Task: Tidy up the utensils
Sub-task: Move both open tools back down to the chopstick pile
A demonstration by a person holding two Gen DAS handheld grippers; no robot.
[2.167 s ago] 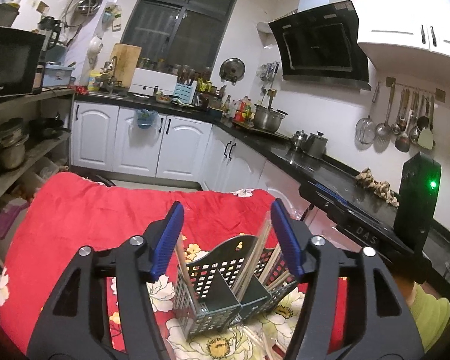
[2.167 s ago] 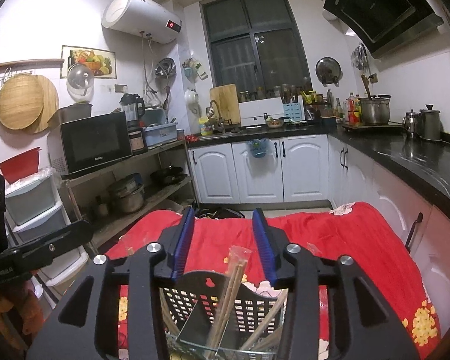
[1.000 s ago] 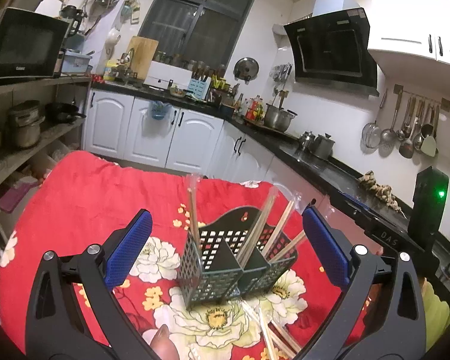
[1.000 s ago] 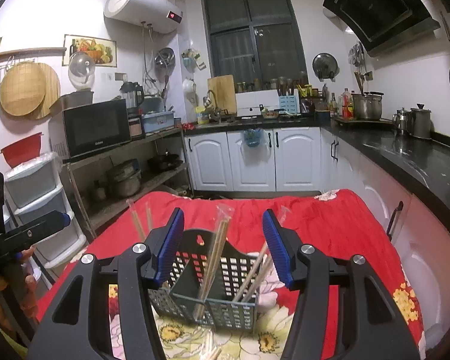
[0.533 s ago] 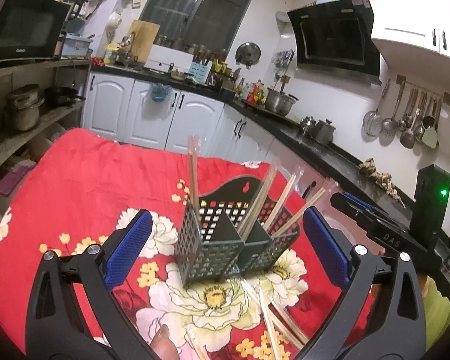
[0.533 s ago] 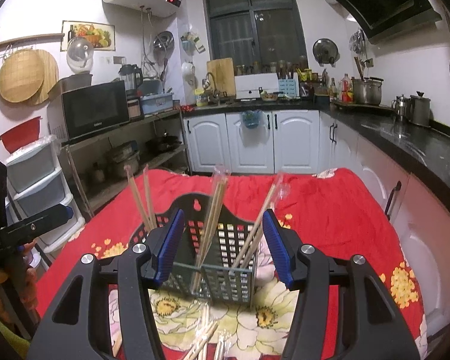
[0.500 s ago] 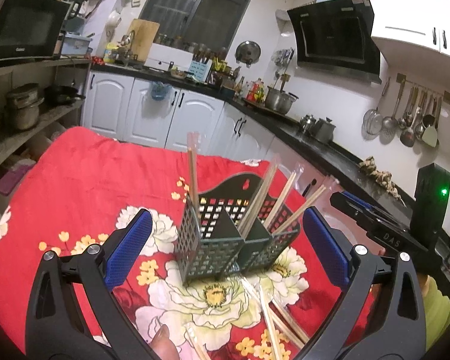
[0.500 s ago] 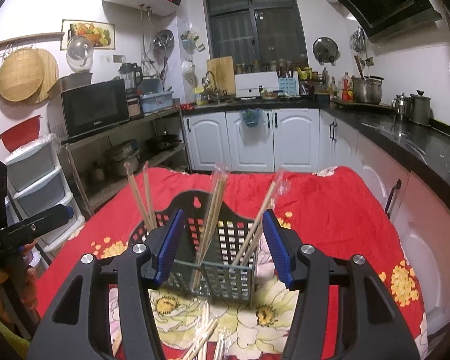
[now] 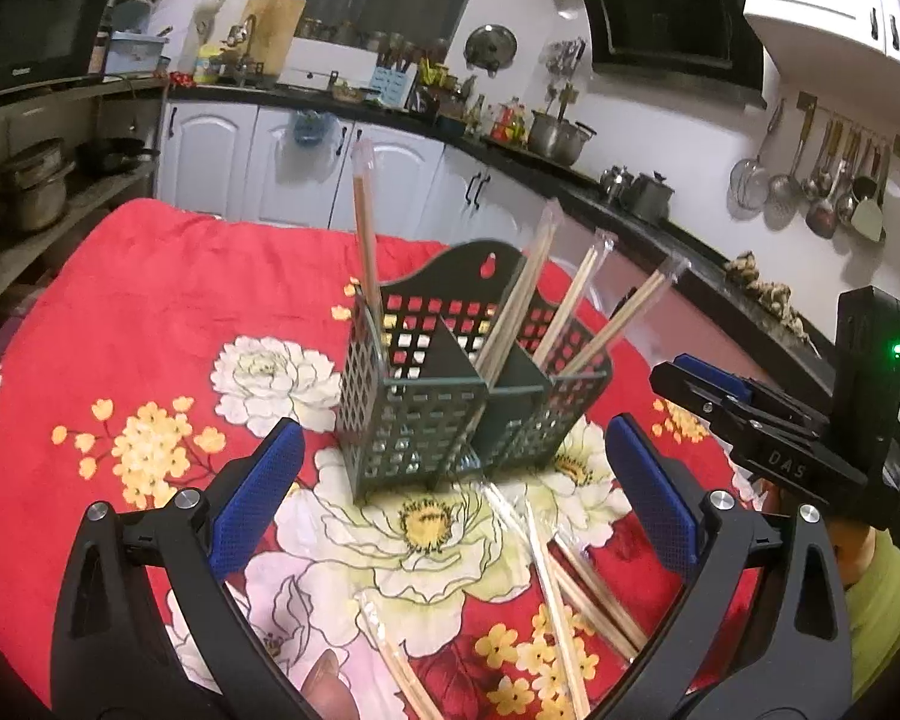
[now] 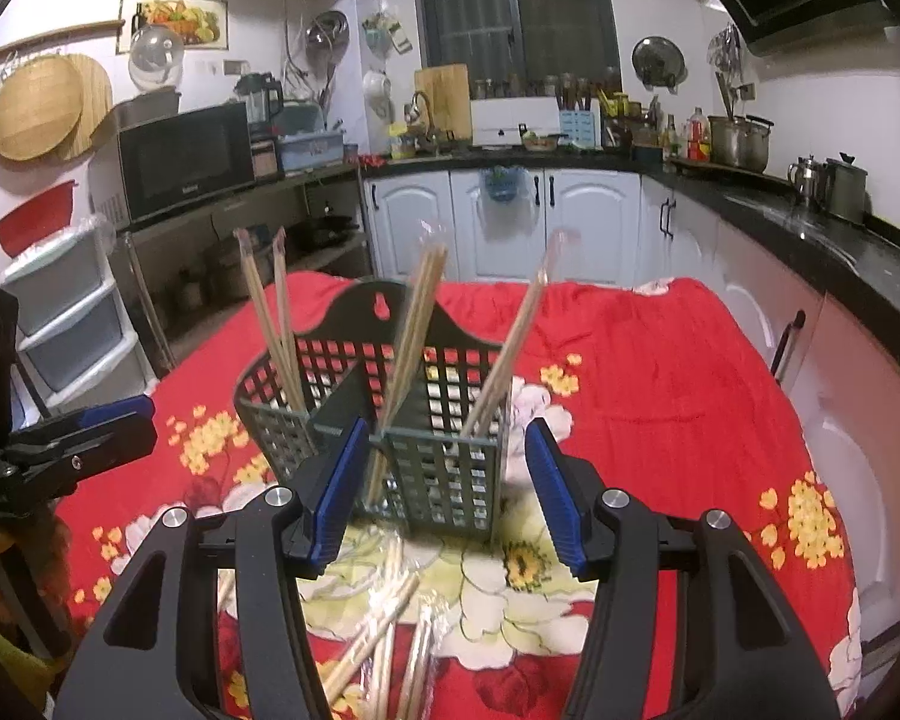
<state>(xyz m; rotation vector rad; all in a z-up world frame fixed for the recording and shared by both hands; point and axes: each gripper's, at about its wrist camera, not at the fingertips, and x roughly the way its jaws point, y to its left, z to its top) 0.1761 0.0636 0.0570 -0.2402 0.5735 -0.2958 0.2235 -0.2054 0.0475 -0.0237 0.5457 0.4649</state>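
Note:
A dark green perforated utensil basket (image 9: 468,396) (image 10: 390,420) stands on the red flowered tablecloth (image 9: 150,300). Several wrapped chopsticks (image 9: 369,252) (image 10: 417,306) lean upright in its compartments. More wrapped chopsticks (image 9: 546,576) (image 10: 384,618) lie loose on the cloth in front of it. My left gripper (image 9: 453,480) is wide open and empty, above the cloth just short of the basket. My right gripper (image 10: 444,474) is half open with nothing held, close to the basket's front right corner. Each gripper shows in the other's view: the right (image 9: 726,402), the left (image 10: 78,438).
A black counter (image 10: 840,252) with pots and white cabinets runs along the right and back. A shelf with a microwave (image 10: 186,156) and plastic drawers (image 10: 60,312) stands to the left. A green sleeve (image 9: 882,600) shows at the lower right.
Both grippers sank and tipped downward, so the basket sits higher in each view and more loose chopsticks show. The left jaws spread wide about two seconds ago and have stayed so.

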